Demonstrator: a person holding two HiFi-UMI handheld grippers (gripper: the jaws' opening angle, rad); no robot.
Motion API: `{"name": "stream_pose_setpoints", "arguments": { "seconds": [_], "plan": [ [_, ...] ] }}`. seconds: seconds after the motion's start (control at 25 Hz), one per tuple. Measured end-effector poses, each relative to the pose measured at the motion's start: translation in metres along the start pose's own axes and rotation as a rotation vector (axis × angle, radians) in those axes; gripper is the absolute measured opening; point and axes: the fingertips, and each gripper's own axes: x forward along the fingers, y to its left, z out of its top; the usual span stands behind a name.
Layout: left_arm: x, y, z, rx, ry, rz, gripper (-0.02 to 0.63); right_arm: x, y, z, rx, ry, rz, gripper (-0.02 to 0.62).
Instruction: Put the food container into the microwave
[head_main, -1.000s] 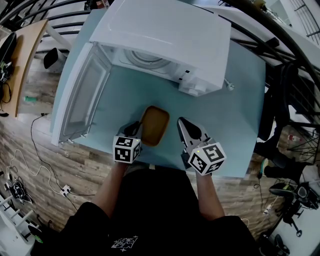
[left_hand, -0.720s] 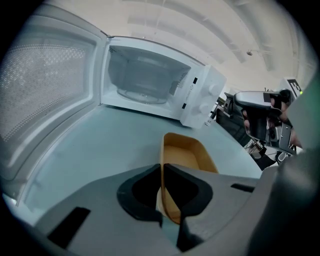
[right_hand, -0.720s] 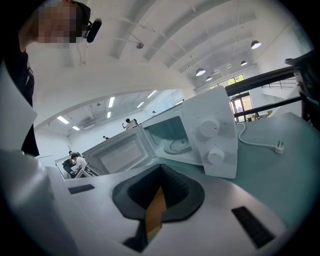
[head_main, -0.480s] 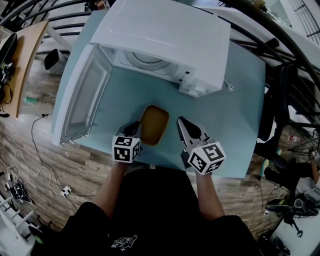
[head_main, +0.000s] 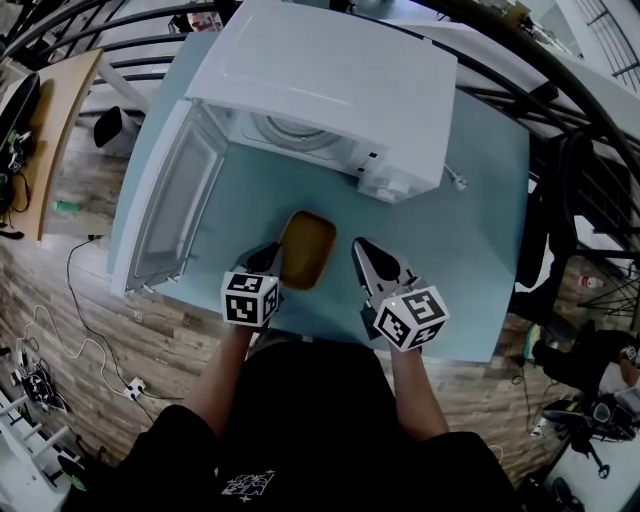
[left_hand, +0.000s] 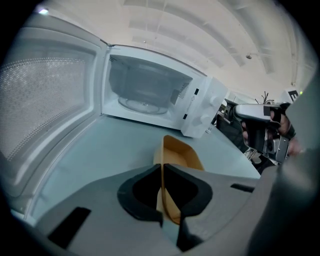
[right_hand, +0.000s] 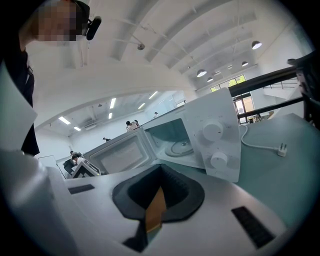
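Bright, even light, fisheye distortion, dark corners

white plug (right_hand: 282, 149) lies on blue table (head_main: 480, 260) (wood floor (head_main: 120, 330) below)

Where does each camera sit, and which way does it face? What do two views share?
Head view: on the person's head, looking steeply down at the table, microwave and container; shows forearms, torso, left claw, right claw.
Left gripper view: on the left claw, facing the open microwave; its jaws have just been closing on the container's wall.
Right gripper view: on the right claw, facing the microwave's knobs and open door; its jaws and part of the person show.
Shared: both gripper views see the microwave's inside.
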Motion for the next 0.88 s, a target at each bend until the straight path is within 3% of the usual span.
{"name": "stream_pose_setpoints", "arguments": {
  "seconds": [0.88],
  "plan": [
    [-0.004,0.010,0.050,-0.097,-0.094,-0.025,0.026,0.018,0.003,0.003,-0.006,0.017,0.030,0.006]
  ]
}}
